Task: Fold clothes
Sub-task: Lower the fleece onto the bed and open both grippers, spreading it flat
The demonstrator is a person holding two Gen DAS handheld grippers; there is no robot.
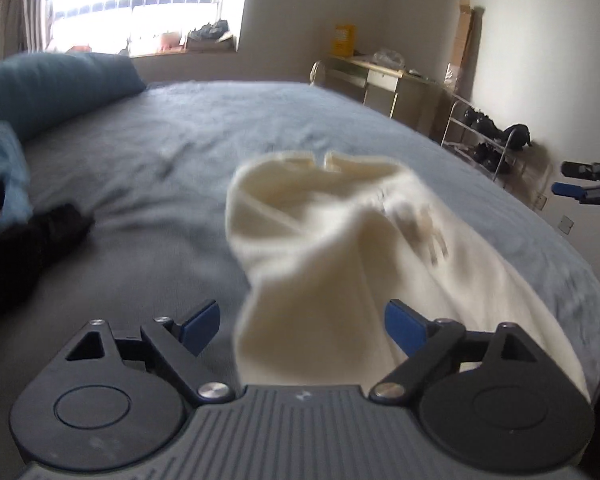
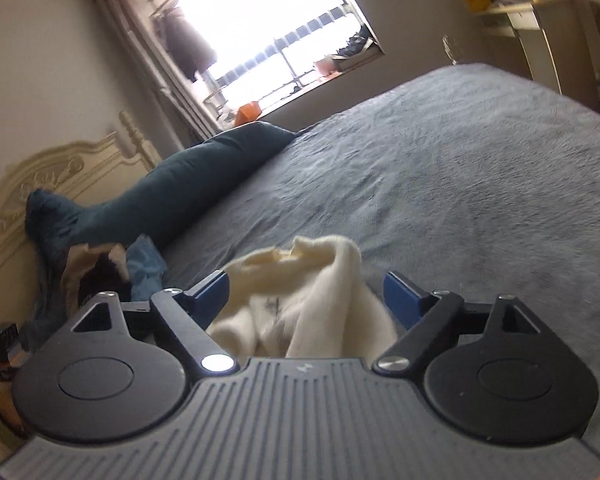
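grey bed (image 1: 228,128), cream garment (image 1: 320,248)

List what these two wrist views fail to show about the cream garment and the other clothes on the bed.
- Cream garment: motion-blurred in the left wrist view, so its type and print are unreadable; its lower part is hidden behind the left gripper.
- Right wrist view: the right gripper body covers the garment's lower part.
- Black clothing: cut off by the left edge.
- Clothes pile near the headboard: too small and jumbled to identify.
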